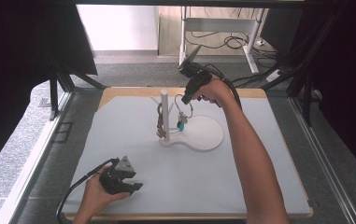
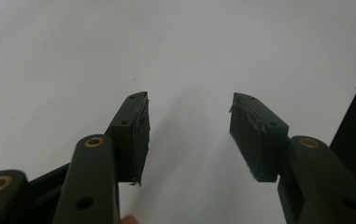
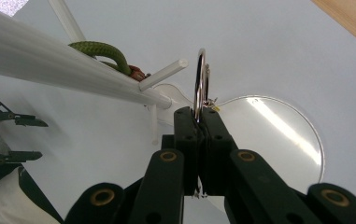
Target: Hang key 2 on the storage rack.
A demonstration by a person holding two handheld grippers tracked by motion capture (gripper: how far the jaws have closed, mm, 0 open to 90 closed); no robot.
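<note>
A white stand with an upright post (image 1: 164, 112) (image 3: 73, 67) and a round base (image 1: 206, 133) (image 3: 278, 135) sits at mid-table. My right gripper (image 1: 184, 100) (image 3: 199, 112) is just right of the post, shut on a metal key ring (image 3: 200, 77). Small charms, one teal (image 1: 181, 125), dangle from the ring above the base. A green cord loop (image 3: 102, 50) with a brown charm (image 1: 159, 132) hangs from the post, close to a short peg (image 3: 164, 73). My left gripper (image 1: 136, 185) (image 2: 189, 100) rests low at the table's front left, open, with nothing between its jaws.
A pale mat (image 1: 119, 140) covers the wooden table (image 1: 115, 91). Dark frame posts (image 1: 54, 93) flank the sides. Beyond the far edge are a desk's legs and floor cables (image 1: 231, 42). In the right gripper view the left gripper (image 3: 7, 135) lies at the left edge.
</note>
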